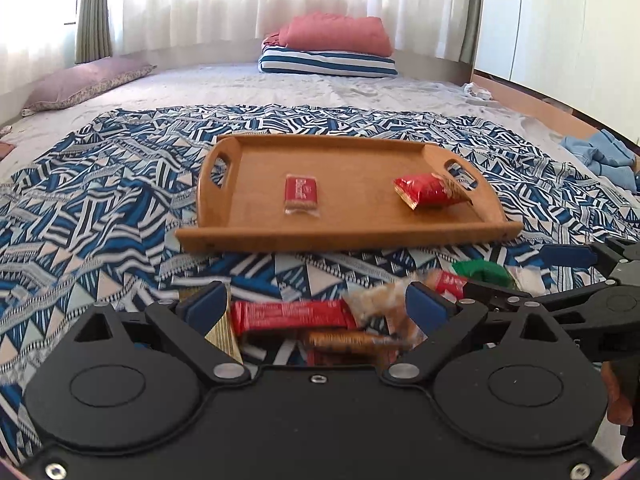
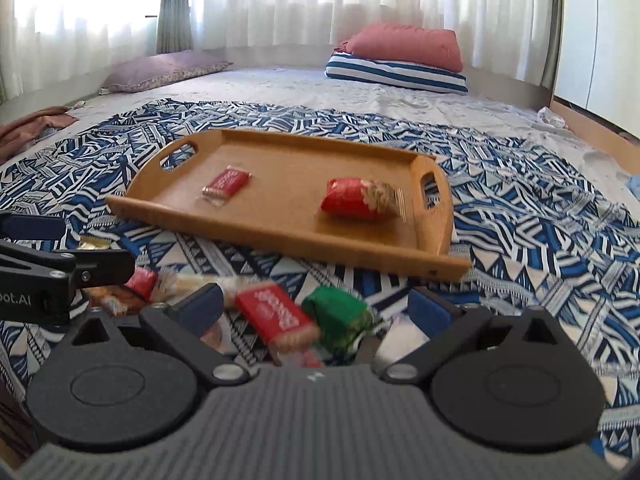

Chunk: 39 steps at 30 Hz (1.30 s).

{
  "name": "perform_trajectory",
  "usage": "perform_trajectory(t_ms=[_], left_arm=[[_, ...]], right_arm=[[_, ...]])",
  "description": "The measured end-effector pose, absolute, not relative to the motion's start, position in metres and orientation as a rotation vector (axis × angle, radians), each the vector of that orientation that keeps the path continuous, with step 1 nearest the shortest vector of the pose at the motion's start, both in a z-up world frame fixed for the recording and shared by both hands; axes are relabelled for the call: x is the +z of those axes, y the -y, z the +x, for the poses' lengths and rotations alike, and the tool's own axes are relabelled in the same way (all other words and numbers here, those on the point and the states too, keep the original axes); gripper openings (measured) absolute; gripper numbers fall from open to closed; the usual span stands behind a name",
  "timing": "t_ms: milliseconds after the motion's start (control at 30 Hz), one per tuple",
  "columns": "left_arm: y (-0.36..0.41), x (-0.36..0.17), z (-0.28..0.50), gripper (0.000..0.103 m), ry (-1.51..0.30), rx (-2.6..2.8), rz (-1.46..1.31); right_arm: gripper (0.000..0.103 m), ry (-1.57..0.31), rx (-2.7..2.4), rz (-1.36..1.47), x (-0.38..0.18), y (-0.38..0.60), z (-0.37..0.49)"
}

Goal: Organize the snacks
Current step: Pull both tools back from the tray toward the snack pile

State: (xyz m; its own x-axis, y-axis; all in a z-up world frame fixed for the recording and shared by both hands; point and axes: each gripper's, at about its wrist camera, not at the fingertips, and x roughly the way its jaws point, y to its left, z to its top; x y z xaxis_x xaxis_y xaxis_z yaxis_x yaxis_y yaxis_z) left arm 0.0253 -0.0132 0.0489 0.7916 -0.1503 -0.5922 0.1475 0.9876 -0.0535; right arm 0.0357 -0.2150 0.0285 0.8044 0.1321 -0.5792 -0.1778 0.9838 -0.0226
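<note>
A wooden tray (image 1: 360, 236) (image 2: 280, 232) lies on the patterned blanket and holds a small red biscuit packet (image 1: 301, 194) (image 2: 226, 184) and a red snack bag (image 1: 430, 190) (image 2: 360, 200). My left gripper (image 1: 316, 304) is open over a loose pile of snacks: a long red bar (image 1: 288, 314), a brown bar (image 1: 344, 338) and a clear biscuit pack (image 1: 384, 304). My right gripper (image 2: 316, 308) is open over a red biscuit packet (image 2: 276, 312) and a green packet (image 2: 340, 316). Each gripper shows at the edge of the other's view.
The blue and white patterned blanket (image 1: 100, 208) covers the bed. Pillows (image 1: 332, 44) and a purple cushion (image 1: 84, 80) lie at the far end by the curtains. Blue cloth (image 1: 604, 156) lies at the right edge, brown cloth (image 2: 28, 128) at the left.
</note>
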Motion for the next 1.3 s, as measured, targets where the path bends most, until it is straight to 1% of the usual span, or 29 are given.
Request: perform_trajectory(t_ms=[500, 1033, 1233, 1300], left_arm=[[0.018, 0.029, -0.007, 0.096, -0.663, -0.154, -0.012], [0.029, 0.011, -0.003, 0.096, -0.707, -0.155, -0.014], [0.030, 0.008, -0.001, 0.085, -0.716, -0.154, -0.021], [0.032, 0.008, -0.002, 0.079, -0.716, -0.159, -0.013]], right_arm=[[0.103, -0.643, 0.135, -0.063, 0.009, 0.219, 0.008], [0.103, -0.656, 0.110, -0.100, 0.001, 0.220, 0.000], [0.099, -0.665, 0.119, -0.085, -0.002, 0.222, -0.001], [0.097, -0.668, 0.124, -0.084, -0.003, 0.221, -0.001]])
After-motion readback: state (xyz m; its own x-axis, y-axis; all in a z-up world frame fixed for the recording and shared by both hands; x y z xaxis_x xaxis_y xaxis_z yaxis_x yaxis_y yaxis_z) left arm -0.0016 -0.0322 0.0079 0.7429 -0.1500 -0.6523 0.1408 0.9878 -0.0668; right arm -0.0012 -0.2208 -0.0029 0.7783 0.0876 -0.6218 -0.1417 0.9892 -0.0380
